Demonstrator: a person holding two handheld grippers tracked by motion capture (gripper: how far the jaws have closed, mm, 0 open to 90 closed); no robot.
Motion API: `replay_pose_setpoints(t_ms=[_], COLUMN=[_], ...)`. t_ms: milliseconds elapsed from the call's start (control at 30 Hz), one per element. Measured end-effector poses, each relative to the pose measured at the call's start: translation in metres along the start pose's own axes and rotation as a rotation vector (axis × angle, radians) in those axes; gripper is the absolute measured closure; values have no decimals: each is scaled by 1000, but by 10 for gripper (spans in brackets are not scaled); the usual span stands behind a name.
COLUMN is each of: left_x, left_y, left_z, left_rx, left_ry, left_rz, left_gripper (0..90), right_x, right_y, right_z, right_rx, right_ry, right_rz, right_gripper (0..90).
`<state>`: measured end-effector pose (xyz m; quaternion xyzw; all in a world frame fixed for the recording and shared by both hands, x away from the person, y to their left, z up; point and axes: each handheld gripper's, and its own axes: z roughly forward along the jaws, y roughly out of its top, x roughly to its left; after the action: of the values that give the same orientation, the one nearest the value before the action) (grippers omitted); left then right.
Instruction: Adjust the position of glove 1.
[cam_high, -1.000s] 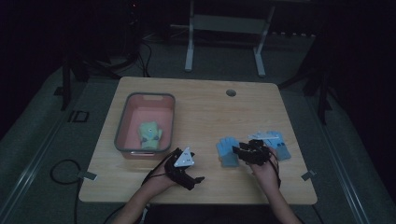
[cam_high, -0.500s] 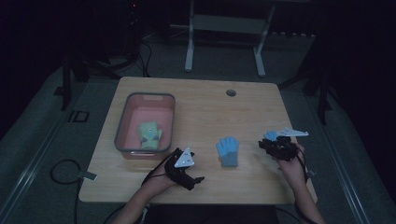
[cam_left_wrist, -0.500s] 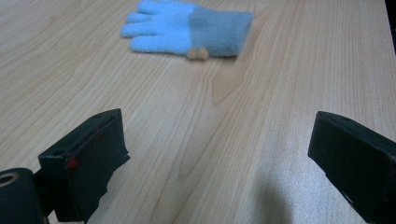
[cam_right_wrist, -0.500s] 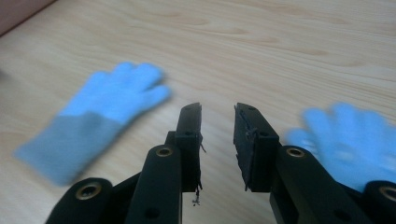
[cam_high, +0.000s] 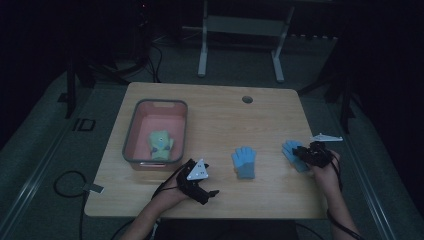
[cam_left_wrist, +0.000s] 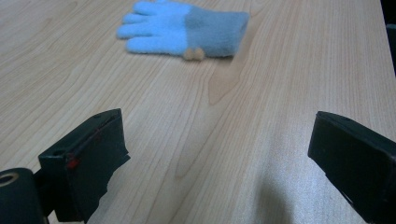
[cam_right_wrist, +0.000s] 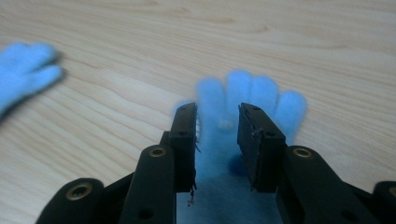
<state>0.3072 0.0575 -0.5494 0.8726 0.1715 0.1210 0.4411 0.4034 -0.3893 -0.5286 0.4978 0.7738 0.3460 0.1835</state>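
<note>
Right now the right gripper is down on the far-right blue glove, near the table's right edge, jaws narrowed around the glove's palm with a slim gap between them; whether they actually pinch the fabric, I cannot tell. Over on the other side, the left gripper rests low at the front edge, jaws spread wide, nothing between them. Its camera looks at the second blue glove, lying flat mid-table, grey cuff, well apart from both tools. A green glove sits in the pink bin. No readable writing or labels anywhere.
</note>
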Motion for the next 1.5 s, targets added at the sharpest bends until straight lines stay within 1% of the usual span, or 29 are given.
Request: replay_pose_setpoints(t_ms=[100,167,233,333,433,500,567,667,733,800,833,900,967,1033,1100,1167,1233,1333,1400,1433,1500], left_x=[0,0,0,0,-1,0,-1,-1,-1,-1,-1,-1,-1,-1,-1,0,0,-1,-1,-1,-1], left_y=[0,-1,-1,-1,-1,-1,-1,-1,-1,-1,-1,-1,-1,-1,-1,-2,-2,-1,-1,-1,-1], left_z=[0,0,0,0,0,0,0,1,1,1,1,0,0,0,0,-1,-1,-1,0,0,0], left_rx=[-1,-2,-9,-2,-3,-3,-4,-4,-3,-4,-2,-5,-7,-5,-12,-15,-17,-14,-12,-12,-13], left_ry=[-2,-7,-8,-5,-5,-5,-4,-2,-2,-2,-1,-1,-2,-4,-6,-3,-2,0,-1,-1,0], left_rz=[1,3,2,8,9,8,9,9,12,11,12,10,11,12,10,6,3,9,12,12,9], left_gripper=[38,38,38,38,38,38,38,38,38,38,39,38,38,38,38,38,38,38,38,38,38], right_x=[-7,-10,-11,-6,-3,1,3,2,5,11,15,25,36,47,60,70,78,89,96,99,104], right_y=[-5,-8,-10,-11,-12,-11,-10,-8,-6,-3,-1,4,8,11,14,15,15,13,11,11,9], right_z=[6,10,11,12,12,12,12,11,8,2,-1,-9,-17,-24,-29,-33,-34,-33,-31,-30,-28], right_rx=[23,44,36,36,38,44,59,61,63,55,46,21,-4,-24,-35,-43,-54,-52,-50,-47,-45], right_ry=[-19,-32,-28,-51,-56,-74,-74,-72,-77,-81,-82,-86,-89,-85,-98,-98,-104,-107,-105,-115,-114], right_rz=[4,-13,-32,-83,-89,-96,-83,-39,-20,-1,2,25,37,62,69,88,110,134,146,139,156], right_gripper=[680,678,689,741,812,837,848,862,869,870,870,870,870,870,870,869,869,870,870,870,870])
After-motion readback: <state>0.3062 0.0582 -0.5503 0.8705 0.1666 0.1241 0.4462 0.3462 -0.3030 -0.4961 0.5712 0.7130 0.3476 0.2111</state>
